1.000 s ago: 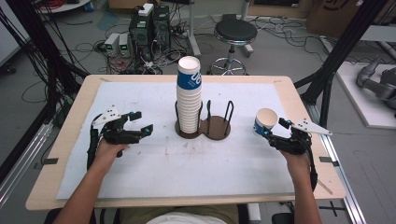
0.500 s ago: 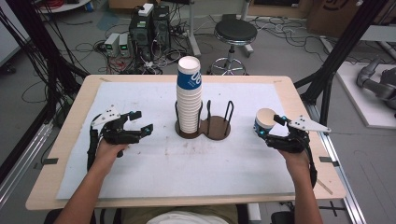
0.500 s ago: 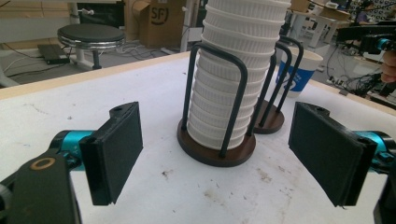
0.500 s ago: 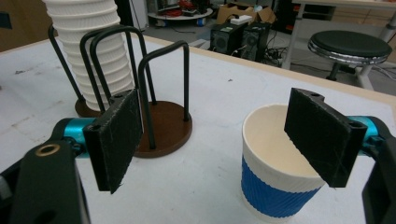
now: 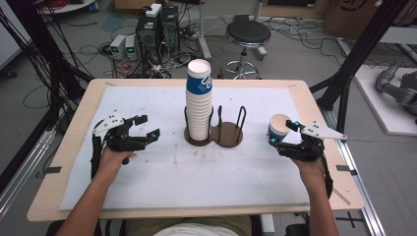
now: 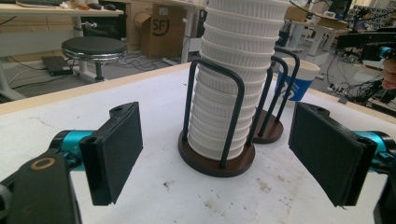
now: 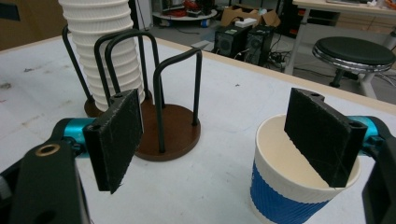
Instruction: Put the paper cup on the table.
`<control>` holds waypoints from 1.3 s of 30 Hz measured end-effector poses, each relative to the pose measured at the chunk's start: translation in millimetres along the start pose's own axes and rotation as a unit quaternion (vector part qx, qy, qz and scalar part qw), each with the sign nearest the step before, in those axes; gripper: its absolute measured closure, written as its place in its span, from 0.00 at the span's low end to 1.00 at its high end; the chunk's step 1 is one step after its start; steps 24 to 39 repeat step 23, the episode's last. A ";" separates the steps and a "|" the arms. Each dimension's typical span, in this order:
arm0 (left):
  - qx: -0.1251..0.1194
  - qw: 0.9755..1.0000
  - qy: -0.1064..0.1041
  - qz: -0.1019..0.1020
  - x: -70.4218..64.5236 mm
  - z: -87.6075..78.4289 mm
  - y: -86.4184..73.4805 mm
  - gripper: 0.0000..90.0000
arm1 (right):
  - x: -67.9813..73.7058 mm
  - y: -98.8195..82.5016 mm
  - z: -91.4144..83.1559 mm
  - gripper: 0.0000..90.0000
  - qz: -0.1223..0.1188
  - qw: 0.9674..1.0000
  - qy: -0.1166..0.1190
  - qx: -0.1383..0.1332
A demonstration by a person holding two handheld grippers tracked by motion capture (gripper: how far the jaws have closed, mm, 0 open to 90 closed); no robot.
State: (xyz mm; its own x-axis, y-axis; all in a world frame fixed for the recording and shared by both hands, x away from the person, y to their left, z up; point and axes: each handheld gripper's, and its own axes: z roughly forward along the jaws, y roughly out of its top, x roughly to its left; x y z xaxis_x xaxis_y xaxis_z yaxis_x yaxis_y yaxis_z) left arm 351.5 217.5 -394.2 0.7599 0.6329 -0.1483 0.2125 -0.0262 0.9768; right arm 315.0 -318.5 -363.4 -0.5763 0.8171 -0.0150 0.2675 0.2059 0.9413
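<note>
1. Left gripper (image 5: 142, 133), jaws wide and empty, hovers left of the cup stack (image 5: 199, 101) in its holder (image 5: 215, 135).
2. Single cup (image 5: 279, 129) stands upright on the surface (image 5: 147, 187), right of the holder.
3. Right gripper (image 5: 284, 133), jaws wide; one jaw inside the rim. Likely a grasp: close gently, or the wall crumples.

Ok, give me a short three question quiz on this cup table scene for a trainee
1. True or false: the left gripper holds a cup.
2. Which side of the wooden two-slot cup holder has the stack of paper cups: A the person's left, B the person's right?
3. Fill in: one pad of the right gripper sits ____ the single blue-sleeved cup.

Key: 1 false, its jaws are open and empty. 2 A. 3 inside.
</note>
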 end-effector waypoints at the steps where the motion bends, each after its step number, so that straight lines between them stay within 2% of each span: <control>1: 0.000 1.000 -0.001 0.000 -0.2 0.2 0.1 0.19 | 0.3 -0.4 0.7 0.22 0.000 1.000 0.001 0.001; 13: 0.003 1.000 0.004 0.004 -1.7 -2.3 1.4 0.19 | 2.7 0.2 1.0 0.22 -0.001 1.000 0.006 0.000; 16: 0.011 1.000 0.014 0.006 -1.0 -2.0 0.4 0.19 | 2.7 0.1 1.2 0.22 -0.001 1.000 0.006 0.001; 21: 0.012 1.000 0.017 0.001 1.6 -1.1 -1.3 0.19 | 1.3 0.2 2.3 0.22 -0.003 1.000 0.006 0.000; 39: 0.010 1.000 0.017 0.001 2.4 -1.1 -1.4 0.19 | 0.7 0.5 2.3 0.22 -0.002 1.000 0.006 -0.001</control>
